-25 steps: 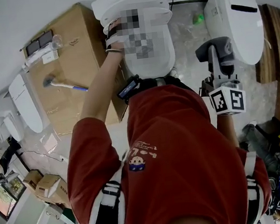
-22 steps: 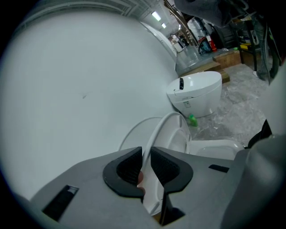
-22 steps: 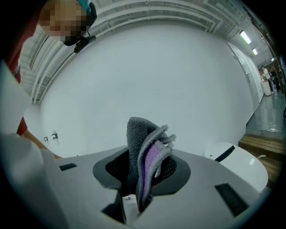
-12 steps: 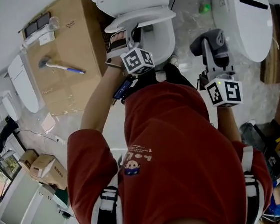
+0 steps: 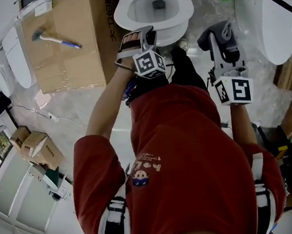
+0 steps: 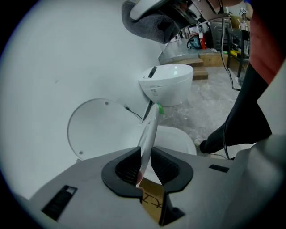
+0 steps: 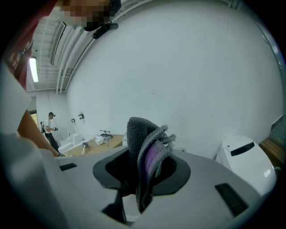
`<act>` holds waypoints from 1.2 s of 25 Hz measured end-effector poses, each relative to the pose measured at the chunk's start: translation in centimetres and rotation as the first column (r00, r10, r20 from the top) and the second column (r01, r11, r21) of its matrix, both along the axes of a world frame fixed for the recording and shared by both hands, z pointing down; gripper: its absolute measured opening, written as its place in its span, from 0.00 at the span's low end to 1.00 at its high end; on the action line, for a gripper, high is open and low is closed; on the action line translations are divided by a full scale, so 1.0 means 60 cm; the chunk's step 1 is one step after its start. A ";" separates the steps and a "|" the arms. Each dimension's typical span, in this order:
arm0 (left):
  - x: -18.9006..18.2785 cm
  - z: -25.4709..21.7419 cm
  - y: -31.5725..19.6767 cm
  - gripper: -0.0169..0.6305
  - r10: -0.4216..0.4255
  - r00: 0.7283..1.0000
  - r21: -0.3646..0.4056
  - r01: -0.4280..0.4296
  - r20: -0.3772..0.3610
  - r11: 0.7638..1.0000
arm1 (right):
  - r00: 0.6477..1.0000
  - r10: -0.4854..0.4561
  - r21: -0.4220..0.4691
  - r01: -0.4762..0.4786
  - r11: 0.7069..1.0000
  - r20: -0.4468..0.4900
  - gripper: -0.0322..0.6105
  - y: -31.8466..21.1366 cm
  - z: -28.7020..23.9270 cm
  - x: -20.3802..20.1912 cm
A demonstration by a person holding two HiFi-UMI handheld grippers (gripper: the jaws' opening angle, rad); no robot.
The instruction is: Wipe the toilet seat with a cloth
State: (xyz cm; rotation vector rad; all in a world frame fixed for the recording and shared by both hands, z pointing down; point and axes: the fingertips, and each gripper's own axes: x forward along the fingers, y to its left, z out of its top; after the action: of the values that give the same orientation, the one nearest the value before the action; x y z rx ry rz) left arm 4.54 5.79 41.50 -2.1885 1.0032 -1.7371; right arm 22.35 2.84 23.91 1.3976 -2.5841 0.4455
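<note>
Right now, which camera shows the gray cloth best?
Right gripper view: the cloth fills the middle, pinched in the right tool, purple fold showing. Left gripper view catches only a gray bunch at its top; head view shows a small dark bundle.

Raised white toilet seat (image 6: 150, 129), edge-on; bunched grey cloth (image 7: 143, 147)

Two toilets: open toilet (image 5: 124, 16), closed toilet (image 5: 273, 15). One toilet seat (image 6: 149, 129). One grey cloth (image 7: 145, 152). Three cardboard boxes: big box (image 5: 65, 55), small box (image 5: 40, 151), smaller box (image 5: 16, 136). One blue-handled tool (image 5: 56, 39).
</note>
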 end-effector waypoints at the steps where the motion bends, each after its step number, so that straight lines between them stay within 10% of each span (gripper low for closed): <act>1: 0.001 0.012 0.013 0.14 0.004 1.000 -0.024 -0.004 0.006 1.000 | 1.000 -0.004 -0.018 0.004 1.000 -0.003 0.23 0.007 0.010 -0.001; 14: 0.017 0.229 0.168 0.19 0.163 0.984 -0.270 -0.176 -0.069 0.947 | 0.990 -0.017 -0.185 -0.010 0.983 -0.143 0.23 0.102 0.158 -0.067; 30: 0.019 0.440 0.214 0.24 0.325 0.941 -0.302 -0.338 -0.093 0.892 | 0.985 -0.044 -0.277 -0.004 0.961 -0.168 0.23 0.150 0.301 -0.111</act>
State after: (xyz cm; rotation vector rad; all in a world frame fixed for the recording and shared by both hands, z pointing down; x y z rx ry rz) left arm 5.69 18.64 67.87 -2.4118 0.3373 -1.7882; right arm 15.68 11.86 41.97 1.2537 -2.2919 0.6262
